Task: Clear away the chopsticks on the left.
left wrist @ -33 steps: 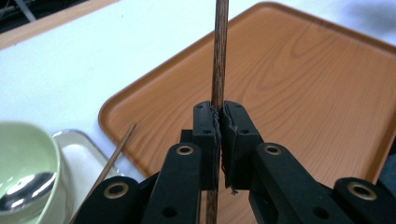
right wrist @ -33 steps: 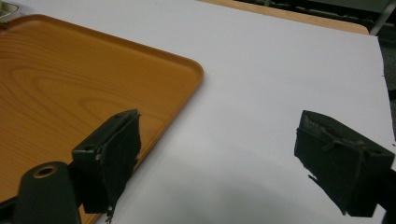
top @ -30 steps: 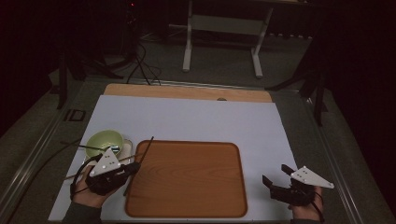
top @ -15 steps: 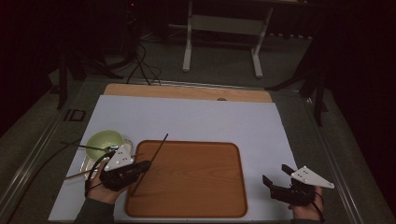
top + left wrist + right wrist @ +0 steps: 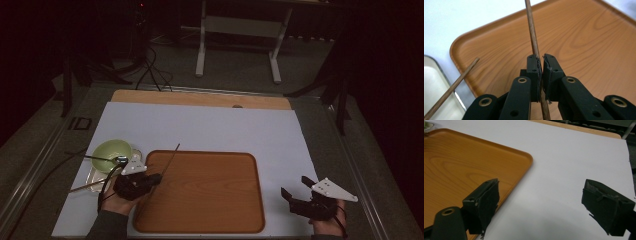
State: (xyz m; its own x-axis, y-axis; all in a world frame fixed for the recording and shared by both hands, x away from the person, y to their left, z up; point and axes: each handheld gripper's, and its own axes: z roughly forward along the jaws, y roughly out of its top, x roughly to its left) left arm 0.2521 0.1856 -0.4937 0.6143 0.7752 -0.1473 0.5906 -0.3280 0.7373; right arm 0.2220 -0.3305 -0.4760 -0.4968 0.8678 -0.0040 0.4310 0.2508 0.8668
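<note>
My left gripper (image 5: 156,178) hangs over the left edge of the wooden tray (image 5: 210,200), shut on a thin brown chopstick (image 5: 171,156) that slants up and away over the tray. In the left gripper view the chopstick (image 5: 533,37) runs between the pressed pads, my left gripper (image 5: 541,59) pointing at the tray (image 5: 586,45). A second chopstick (image 5: 454,85) lies to the left, over a metal dish (image 5: 434,92). My right gripper (image 5: 296,194) rests open at the near right on the white mat; between its wide-apart jaws (image 5: 544,205) is bare mat.
A green bowl (image 5: 112,151) with a utensil across it stands left of the tray, beside the metal dish (image 5: 94,176) and the other chopstick (image 5: 86,187). The white mat (image 5: 210,127) covers the table. The tray's corner (image 5: 524,157) lies left of the right gripper.
My left gripper has moved right and slightly lower with the chopstick, from beside the bowl to over the tray's left edge. The right gripper has stayed put.
</note>
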